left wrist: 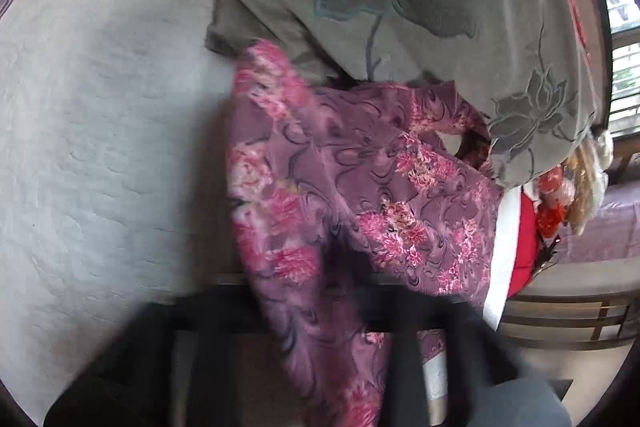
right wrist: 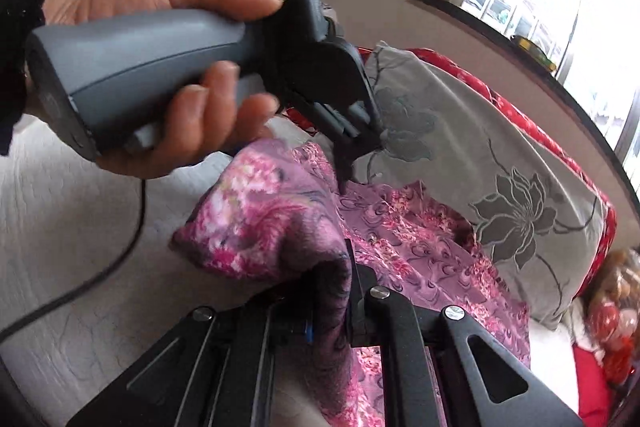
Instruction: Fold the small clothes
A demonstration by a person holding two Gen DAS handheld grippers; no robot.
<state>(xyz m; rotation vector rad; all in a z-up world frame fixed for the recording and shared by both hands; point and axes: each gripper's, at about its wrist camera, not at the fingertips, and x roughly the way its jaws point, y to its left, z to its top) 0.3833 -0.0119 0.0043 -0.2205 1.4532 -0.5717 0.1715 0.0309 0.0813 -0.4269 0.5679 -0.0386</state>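
Bed [left wrist: 100,131], covered in a pale quilted sheet, carries all the items shown. A grey cushion with an embroidered lotus motif [right wrist: 480,187] lies toward the window side, over a red patterned cover.

Garment [left wrist: 340,195], purple with pink floral print, lies bunched and creased on the bed beside the cushion; one portion is lifted off the sheet and the rest trails against the cushion's lower edge. No flat, squared fold is visible, so folding is judged to be at an early stage: the cloth has been gathered, but spreading, folding and stacking appear to remain.

Left hand [right wrist: 160,75] grips the grey handle of the left claw [right wrist: 344,183]; seen from the right wrist, its tips meet the upper edge of the garment and look narrow, apparently pinching the cloth. The left wrist view is motion-blurred, though cloth hangs between its dark fingers.

Right claw [right wrist: 352,307], in the foreground of its own view, has its jaws drawn close on a raised fold of the garment, which drapes over and down between the fingers.
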